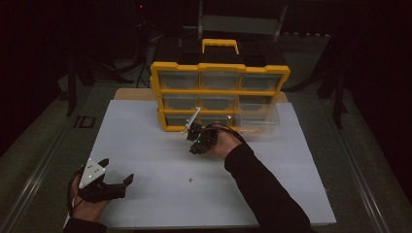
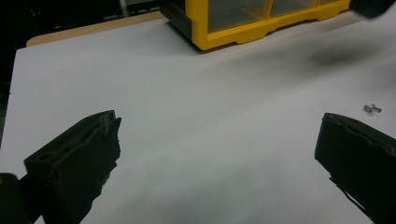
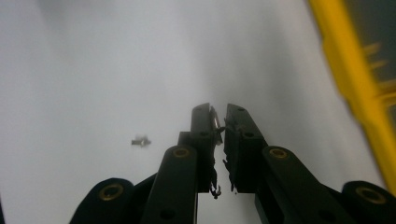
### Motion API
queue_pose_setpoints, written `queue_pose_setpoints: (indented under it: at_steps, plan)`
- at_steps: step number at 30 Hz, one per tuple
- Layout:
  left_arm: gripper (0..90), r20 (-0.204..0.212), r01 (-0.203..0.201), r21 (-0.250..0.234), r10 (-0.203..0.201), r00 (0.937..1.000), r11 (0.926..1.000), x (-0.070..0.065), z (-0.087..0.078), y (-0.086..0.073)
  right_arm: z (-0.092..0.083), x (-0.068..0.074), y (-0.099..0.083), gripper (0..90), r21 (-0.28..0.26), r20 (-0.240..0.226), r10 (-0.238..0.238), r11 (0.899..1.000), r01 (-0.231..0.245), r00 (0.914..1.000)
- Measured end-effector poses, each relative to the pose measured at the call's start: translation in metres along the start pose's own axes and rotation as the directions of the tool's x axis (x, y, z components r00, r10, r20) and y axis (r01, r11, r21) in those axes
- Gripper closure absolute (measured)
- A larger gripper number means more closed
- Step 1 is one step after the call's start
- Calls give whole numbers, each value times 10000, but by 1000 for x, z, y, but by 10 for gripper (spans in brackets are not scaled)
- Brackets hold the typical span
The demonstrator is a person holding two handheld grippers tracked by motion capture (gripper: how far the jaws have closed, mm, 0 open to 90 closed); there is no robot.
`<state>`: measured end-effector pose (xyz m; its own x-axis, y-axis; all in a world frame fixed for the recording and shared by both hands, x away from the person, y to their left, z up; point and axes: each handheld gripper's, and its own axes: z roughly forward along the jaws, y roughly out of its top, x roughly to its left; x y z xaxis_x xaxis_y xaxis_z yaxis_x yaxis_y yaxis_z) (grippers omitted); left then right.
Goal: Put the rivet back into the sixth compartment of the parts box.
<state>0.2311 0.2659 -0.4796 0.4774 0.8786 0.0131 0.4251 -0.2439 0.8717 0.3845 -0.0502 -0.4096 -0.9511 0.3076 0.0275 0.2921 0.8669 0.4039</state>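
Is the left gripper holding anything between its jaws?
No: the left gripper has its jaws wide apart with bare white table between them.

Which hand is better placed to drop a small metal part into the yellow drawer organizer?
Right. The right gripper is shut on a small metal part close to the yellow drawer organizer; the left gripper sits open and farther off.

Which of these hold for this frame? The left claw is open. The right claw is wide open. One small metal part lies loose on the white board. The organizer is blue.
1. The left claw is open: true.
2. The right claw is wide open: false; it is shut on a small metal piece.
3. A small metal part lies loose on the white board: true.
4. The organizer is blue: false; it is yellow.
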Motion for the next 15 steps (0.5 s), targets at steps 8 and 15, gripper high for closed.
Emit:
queue_pose_setpoints:
  at_steps: [8,15]
  plan:
    - [8,9,7,-6,-7,10000,10000,0,0,0,-32,-21,8,817,-757,277,87,9971,-66,9996]
    - [8,9,5,-9,-5,10000,10000,0,0,0,-62,-38,7,817,-1313,708,518,9905,-421,9961]
